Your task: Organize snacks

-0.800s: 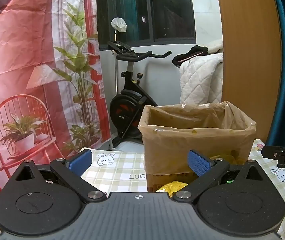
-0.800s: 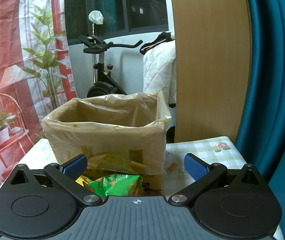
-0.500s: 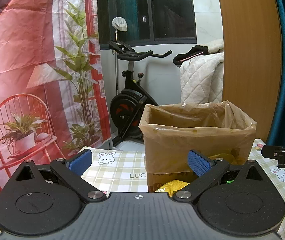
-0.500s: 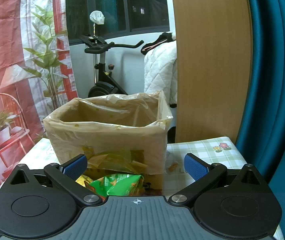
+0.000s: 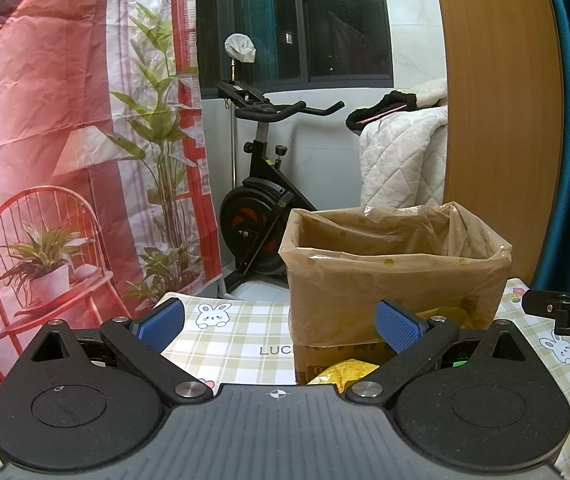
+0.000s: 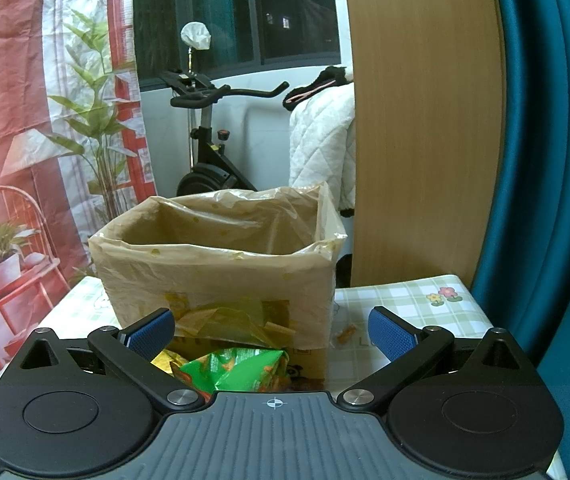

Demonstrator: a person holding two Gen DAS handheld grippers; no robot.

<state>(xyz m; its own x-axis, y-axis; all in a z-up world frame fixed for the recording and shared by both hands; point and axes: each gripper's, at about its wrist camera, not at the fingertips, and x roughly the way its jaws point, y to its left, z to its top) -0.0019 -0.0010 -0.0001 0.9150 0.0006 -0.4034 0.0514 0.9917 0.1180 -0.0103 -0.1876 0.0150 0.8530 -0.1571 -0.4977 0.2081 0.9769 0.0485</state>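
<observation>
Nothing moved; lined box (image 6: 221, 280) blocks, probably, exercise bike (image 5: 261, 216).

one lined box (image 6: 221, 280), two snack packets (image 6: 241, 372)

An exercise bike (image 5: 261, 208) stands beside a white quilt (image 5: 401, 160) behind the checked tablecloth (image 5: 237, 332).
</observation>
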